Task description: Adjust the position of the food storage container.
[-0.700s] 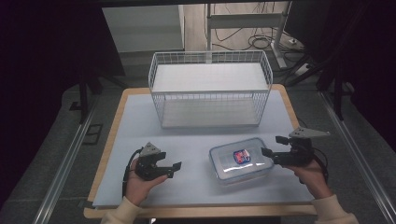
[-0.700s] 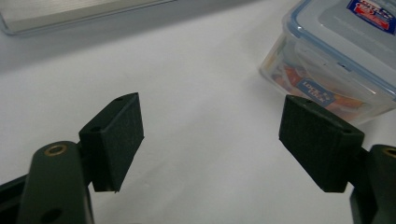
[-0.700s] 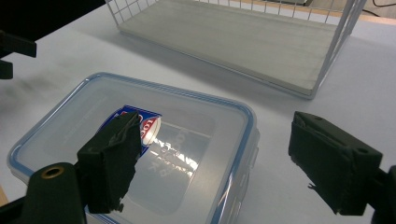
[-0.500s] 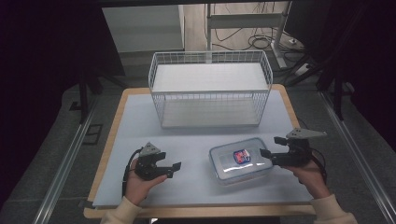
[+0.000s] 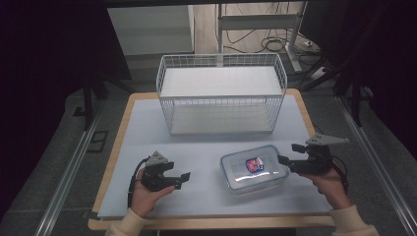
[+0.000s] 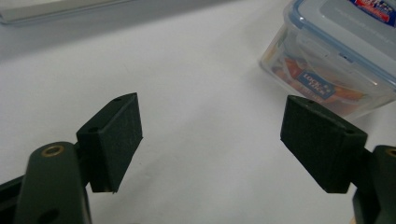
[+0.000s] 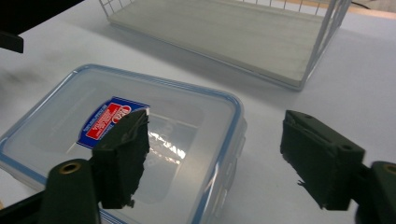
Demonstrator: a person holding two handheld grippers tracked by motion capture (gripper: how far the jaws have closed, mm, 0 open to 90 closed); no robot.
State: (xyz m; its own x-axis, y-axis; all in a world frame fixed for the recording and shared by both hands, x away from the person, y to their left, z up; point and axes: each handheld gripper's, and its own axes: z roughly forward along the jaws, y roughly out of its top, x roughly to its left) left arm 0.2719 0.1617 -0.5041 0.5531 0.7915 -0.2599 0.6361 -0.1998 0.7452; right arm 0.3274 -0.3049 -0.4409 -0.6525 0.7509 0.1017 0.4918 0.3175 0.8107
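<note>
1. We see a counter [image 5: 147, 123] with a pale wooden rim and a light grey-white mat over nearly all of its top.
2. At twelve o'clock on the mat stands a white wire basket [image 5: 221, 93] with a pale board as its floor; in the right gripper view its near corner [image 7: 322, 42] rises just beyond the box.
3. At about five o'clock from the counter's middle lies a clear plastic box [image 5: 253, 168], lid on, with a blue rim seal and a red-and-blue label on the lid; it rests flat, well apart from the basket.
4. Our right claw [image 5: 287, 155] sits at three o'clock of the box, its tips just beside the box's right edge. Its jaws are spread wide, and in its own view [image 7: 215, 154] the box's lid corner lies between them without the pads pressing on it.
5. Our left claw [image 5: 183, 179] rests at seven o'clock on the mat, near the box's left side but apart from it. Its jaws stand spread, bare mat between them [image 6: 210, 140].
6. Around the counter the room is dark: grey floor, metal rails at either side, cables and a desk frame at twelve o'clock.
</note>
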